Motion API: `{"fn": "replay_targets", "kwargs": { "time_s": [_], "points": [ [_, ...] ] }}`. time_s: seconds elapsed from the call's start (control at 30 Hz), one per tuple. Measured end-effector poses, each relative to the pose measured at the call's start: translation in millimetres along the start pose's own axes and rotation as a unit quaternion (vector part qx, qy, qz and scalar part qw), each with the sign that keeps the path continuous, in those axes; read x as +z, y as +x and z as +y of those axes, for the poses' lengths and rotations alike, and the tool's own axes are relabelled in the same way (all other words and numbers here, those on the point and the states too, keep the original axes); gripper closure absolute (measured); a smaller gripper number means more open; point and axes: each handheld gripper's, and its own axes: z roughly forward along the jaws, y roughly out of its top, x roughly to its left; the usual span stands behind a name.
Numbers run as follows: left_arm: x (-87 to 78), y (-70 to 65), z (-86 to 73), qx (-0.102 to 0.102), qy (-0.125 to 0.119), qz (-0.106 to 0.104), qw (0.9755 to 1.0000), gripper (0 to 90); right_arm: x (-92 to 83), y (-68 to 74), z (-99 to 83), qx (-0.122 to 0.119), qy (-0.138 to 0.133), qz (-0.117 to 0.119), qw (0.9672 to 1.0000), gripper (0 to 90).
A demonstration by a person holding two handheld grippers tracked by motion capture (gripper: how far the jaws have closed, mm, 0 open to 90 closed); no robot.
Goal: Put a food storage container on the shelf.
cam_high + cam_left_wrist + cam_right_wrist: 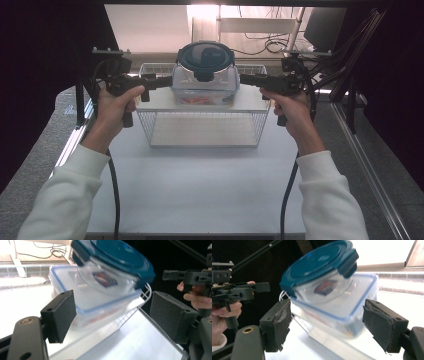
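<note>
High view first: a wire basket (pixel 150 131) stands upside down on the white table (pixel 200 185), and on its flat top sits a rectangular clear container (pixel 205 89) with a clear blue-edged lid, something orange showing through its wall. A round glass bowl (pixel 205 60) with a dark teal clip lid is stacked on that container. The left gripper (pixel 162 81) comes in level from the left, its tips just beside the rectangular container's left end, and the right gripper (pixel 247 79) mirrors it from the right, tips just beside the right end; whether either tip touches the plastic cannot be told from above. A hand in a white sleeve grips each handle, with a black cable trailing down from each. Left gripper view shows the left gripper (pixel 113 312) with its jaws spread wide, the container's (pixel 100 302) corner lying in the gap between the pads and clear of them, so this tool is released and holds nothing; the teal-lidded bowl (pixel 112 267) sits above. Right gripper view shows the right gripper (pixel 325 323) likewise spread, both worn pads standing apart from the container's (pixel 337 310) walls, nothing grasped, with the bowl (pixel 322 270) on top and the other gripper farther off at the left.
</note>
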Motion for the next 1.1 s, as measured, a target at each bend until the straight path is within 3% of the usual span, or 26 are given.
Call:
{"fn": "replay_targets", "kwargs": {
  "time_s": [0.13,0.17,0.2,0.23,0.27,0.3,0.33,0.37,0.43,0.5,0.63,0.7,0.73,0.77,0.8,0.87,0.93,0.97,1.03,1.1],
  "points": [
    [-8.9,-7.2,-18.2,0.009,0.0,-0.007,0.9999,19.9,-12.0,3.4,-16.3,-0.022,-0.001,-0.009,0.9997,22.5],
    [-14.0,-9.5,-29.9,0.017,-0.001,-0.001,0.9999,19.4,-19.0,6.0,-25.4,-0.037,-0.003,-0.015,0.9992,22.3],
    [-14.0,-9.5,-29.9,0.017,-0.001,-0.001,0.9999,19.0,-19.0,6.0,-25.4,-0.037,-0.003,-0.015,0.9992,22.3],
    [-18.8,-10.4,-43.6,0.028,0.002,0.008,0.9996,18.7,-26.3,9.1,-36.4,-0.052,-0.001,-0.023,0.9984,22.2],
    [-18.8,-10.4,-43.6,0.028,0.002,0.008,0.9996,18.4,-26.3,9.1,-36.4,-0.052,-0.001,-0.023,0.9984,22.2],
    [-23.0,-9.9,-58.5,0.036,0.002,0.018,0.9992,18.4,-32.5,11.9,-49.6,-0.072,0.004,-0.033,0.9969,22.2],
    [-23.0,-9.9,-58.5,0.036,0.002,0.018,0.9992,18.3,-32.5,11.9,-49.6,-0.072,0.004,-0.033,0.9969,22.2],
    [-26.7,-8.9,-73.1,0.04,0.004,0.026,0.9989,18.1,-38.1,14.2,-63.8,-0.088,0.003,-0.039,0.9954,22.2],
    [-30.0,-7.9,-85.4,0.041,0.003,0.027,0.9988,17.8,-43.1,14.6,-77.4,-0.096,0.003,-0.039,0.9946,22.1],
    [-31.5,-7.4,-92.4,0.043,0.003,0.031,0.9986,17.8,-44.9,14.7,-82.4,-0.096,0.003,-0.039,0.9946,22.1],
    [-33.9,-7.7,-122.6,0.052,0.014,0.044,0.9976,17.7,-51.7,13.1,-111.1,-0.101,0.003,-0.036,0.9942,22.0],
    [-33.4,-6.1,-147.5,0.056,0.028,0.051,0.9967,17.7,-55.2,12.0,-131.6,-0.106,0.003,-0.039,0.9936,21.9],
    [-33.4,-6.1,-147.5,0.056,0.028,0.051,0.9967,17.7,-55.2,12.0,-131.6,-0.106,0.003,-0.039,0.9936,21.9],
    [-32.2,-4.7,-165.9,0.057,0.042,0.055,0.9959,17.7,-57.5,10.8,-144.5,-0.103,0.003,-0.035,0.994,21.9],
    [-32.2,-4.7,-165.9,0.057,0.042,0.055,0.9959,17.7,-57.5,10.8,-144.5,-0.103,0.003,-0.035,0.994,21.9],
    [-30.6,-2.3,-186.6,0.056,0.057,0.06,0.995,17.9,-59.3,7.3,-165.9,-0.097,0.007,-0.034,0.9947,21.9],
    [-29.6,-1.6,-192.5,0.053,0.061,0.06,0.9949,17.9,-58.9,5.2,-173.7,-0.095,0.011,-0.036,0.9947,21.8],
    [-28.1,-0.2,-202.2,0.051,0.066,0.064,0.9945,17.9,-58.6,1.3,-189.6,-0.092,0.025,-0.049,0.9942,21.7],
    [-27.0,0.6,-207.2,0.052,0.069,0.067,0.994,17.9,-58.6,-0.6,-195.5,-0.091,0.028,-0.053,0.994,21.6],
    [-23.8,4.5,-222.3,0.043,0.077,0.072,0.9935,17.8,-59.4,-11.0,-216.5,-0.071,0.039,-0.059,0.995,21.3]
  ]
}}
